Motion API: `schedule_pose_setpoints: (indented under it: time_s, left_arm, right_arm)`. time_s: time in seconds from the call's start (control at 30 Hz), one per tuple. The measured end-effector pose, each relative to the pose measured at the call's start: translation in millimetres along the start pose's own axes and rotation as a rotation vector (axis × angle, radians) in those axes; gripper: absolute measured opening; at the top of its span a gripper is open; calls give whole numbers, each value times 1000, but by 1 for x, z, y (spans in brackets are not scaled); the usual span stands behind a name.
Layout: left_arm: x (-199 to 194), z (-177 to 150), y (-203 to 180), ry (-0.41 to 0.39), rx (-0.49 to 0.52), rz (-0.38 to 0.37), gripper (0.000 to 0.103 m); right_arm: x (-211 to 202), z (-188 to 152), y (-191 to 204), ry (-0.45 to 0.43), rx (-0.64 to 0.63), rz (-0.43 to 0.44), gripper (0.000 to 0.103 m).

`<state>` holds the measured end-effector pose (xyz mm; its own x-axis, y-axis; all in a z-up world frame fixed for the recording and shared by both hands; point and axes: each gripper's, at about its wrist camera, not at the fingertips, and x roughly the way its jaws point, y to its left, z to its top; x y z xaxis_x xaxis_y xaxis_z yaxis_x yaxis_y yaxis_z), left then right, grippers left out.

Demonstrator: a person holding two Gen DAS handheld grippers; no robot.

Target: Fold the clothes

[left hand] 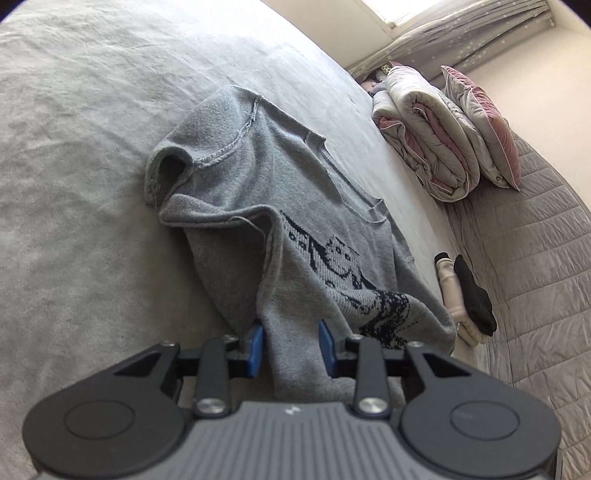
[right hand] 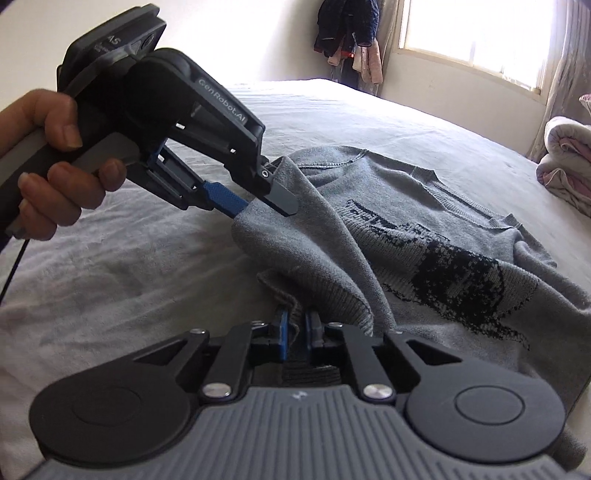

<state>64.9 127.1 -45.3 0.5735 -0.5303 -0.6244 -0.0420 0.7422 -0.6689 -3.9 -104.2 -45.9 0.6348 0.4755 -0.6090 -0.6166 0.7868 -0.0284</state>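
A grey knit sweater with a dark pattern on its chest lies on the grey bed sheet. Its near side is bunched up and lifted. My left gripper is shut on a thick fold of the sweater, which fills the gap between its blue pads. In the right wrist view this left gripper, held by a hand, pulls the sweater up into a peak. My right gripper is shut on the sweater's ribbed edge, low and close to the sheet.
A rolled white and pink duvet and a pink pillow lie at the far right of the bed. Small folded black and white items rest beside the sweater. Clothes hang in the corner by the window.
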Motion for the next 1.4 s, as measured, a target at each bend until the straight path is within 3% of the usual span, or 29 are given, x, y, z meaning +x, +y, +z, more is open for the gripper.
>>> schedule_pose_setpoints:
  time_s: [0.07, 0.2, 0.33, 0.5, 0.67, 0.73, 0.77, 0.8, 0.93, 1.0, 1.03, 1.07, 1.13, 1.3, 1.4]
  left_arm:
    - [-3, 2, 3, -13, -13, 0, 21]
    - [-10, 7, 9, -33, -28, -7, 8]
    - [-18, 9, 10, -46, -16, 0, 5]
    - [-37, 11, 15, -79, 8, 37, 4]
    - [-64, 10, 31, -104, 19, 102, 2]
    - [-73, 8, 39, -114, 19, 136, 2]
    - [-77, 7, 44, -114, 18, 149, 2]
    - [-79, 6, 49, -100, 17, 153, 3]
    - [-79, -8, 61, 0, 34, 123, 9]
    - [-75, -19, 66, 55, 33, 108, 16]
    - [-73, -23, 68, 77, 31, 101, 18]
    - [-72, -27, 69, 90, 29, 94, 21]
    - [-73, -31, 69, 91, 31, 77, 24]
    - [-72, -34, 69, 90, 0, 34, 45]
    - [-66, -35, 58, 94, 44, 48, 46]
  right_arm:
    - [-7, 5, -10, 3, 94, 76, 2]
    - [-22, 12, -25, -4, 270, 235, 2]
    - [-32, 14, -28, -12, 398, 399, 2]
    - [-31, 17, -16, 1, 450, 557, 3]
    - [-30, 23, 10, 15, 386, 603, 3]
    - [-28, 23, 18, 24, 337, 567, 4]
    - [-27, 22, 22, 29, 312, 545, 10]
    - [-27, 22, 24, 39, 288, 519, 16]
    - [-31, 17, 19, 91, 199, 398, 18]
    - [-40, 10, 6, 91, 190, 330, 28]
    - [-48, 5, -3, 80, 208, 296, 46]
    - [-56, 0, -12, 69, 228, 261, 54]
    - [-69, -9, -31, 57, 281, 204, 54]
    - [-97, -33, -71, 32, 422, 85, 54]
    - [-113, -50, -91, 47, 499, 10, 54]
